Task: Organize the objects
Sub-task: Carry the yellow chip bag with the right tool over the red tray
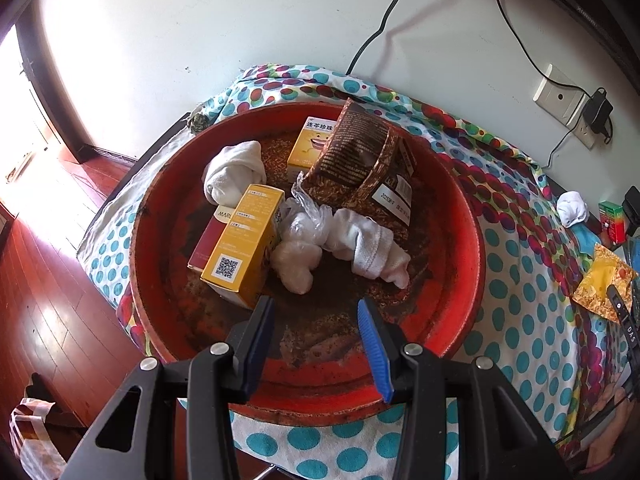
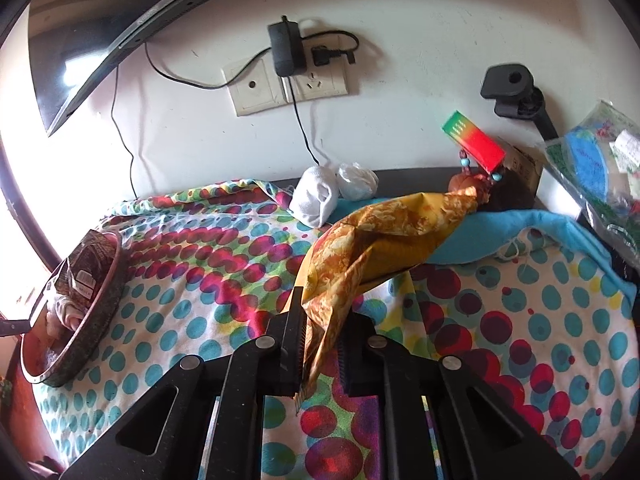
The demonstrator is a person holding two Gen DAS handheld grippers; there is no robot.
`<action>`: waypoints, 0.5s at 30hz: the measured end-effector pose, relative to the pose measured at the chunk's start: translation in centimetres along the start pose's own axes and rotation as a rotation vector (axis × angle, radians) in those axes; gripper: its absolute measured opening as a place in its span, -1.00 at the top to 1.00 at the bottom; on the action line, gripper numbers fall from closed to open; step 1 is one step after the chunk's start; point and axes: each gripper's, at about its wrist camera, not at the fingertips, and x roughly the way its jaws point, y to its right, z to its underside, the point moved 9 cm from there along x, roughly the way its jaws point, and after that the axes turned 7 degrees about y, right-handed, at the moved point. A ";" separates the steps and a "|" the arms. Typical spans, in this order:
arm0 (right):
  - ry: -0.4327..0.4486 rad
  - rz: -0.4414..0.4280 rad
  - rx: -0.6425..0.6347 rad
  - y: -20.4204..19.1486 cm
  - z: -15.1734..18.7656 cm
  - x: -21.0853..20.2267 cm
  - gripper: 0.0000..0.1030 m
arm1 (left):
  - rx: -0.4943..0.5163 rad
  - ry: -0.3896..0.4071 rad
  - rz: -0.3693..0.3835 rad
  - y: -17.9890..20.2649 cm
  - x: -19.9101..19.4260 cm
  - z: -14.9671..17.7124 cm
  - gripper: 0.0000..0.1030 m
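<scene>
Between the right tool's (image 2: 320,344) closed fingers hangs a yellow snack packet (image 2: 372,236), pinched at its crimped end above the dotted cloth (image 2: 192,280). It looks light, crinkly and slippery, so that sealed edge seems the best hold. Over the red tray (image 1: 464,240), the left tool (image 1: 316,340) stands apart, empty.

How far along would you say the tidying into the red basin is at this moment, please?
Done: the red basin already holds two yellow boxes, socks and a brown packet. In hand: the right gripper is shut on the yellow packet; the left gripper is open. Left: a rolled sock and red-green box on the table.
</scene>
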 end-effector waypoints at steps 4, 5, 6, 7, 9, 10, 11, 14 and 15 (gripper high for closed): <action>0.020 -0.023 -0.022 -1.8 -1.2 -1.2 0.76 | 0.008 0.000 0.019 0.1 -0.2 0.3 0.15; 0.024 -0.035 -0.031 -2.4 -1.5 -1.5 0.77 | 0.009 0.003 0.023 0.1 -0.3 0.3 0.15; 0.026 -0.048 -0.039 -3.2 -1.7 -1.7 0.77 | 0.012 0.004 0.024 0.0 -0.3 0.3 0.15; 0.029 -0.057 -0.045 -3.8 -1.9 -1.9 0.77 | 0.015 0.005 0.022 -0.1 -0.4 0.3 0.15; 0.030 -0.089 -0.058 -5.6 -2.3 -2.2 0.78 | 0.015 0.010 0.026 -0.2 -0.7 0.2 0.15; 0.030 -0.105 -0.064 -6.4 -2.5 -2.3 0.78 | 0.017 0.015 0.026 -0.3 -0.8 0.2 0.15; 0.031 -0.121 -0.069 -7.3 -2.6 -2.4 0.78 | 0.019 0.016 0.025 -0.5 -1.0 0.2 0.15; 0.026 -0.184 -0.097 -10.8 -2.8 -2.6 0.78 | 0.025 0.021 0.024 -0.9 -1.4 0.2 0.15; 0.023 -0.206 -0.105 -12.0 -2.8 -2.6 0.78 | 0.024 0.020 0.022 -1.2 -1.5 0.3 0.15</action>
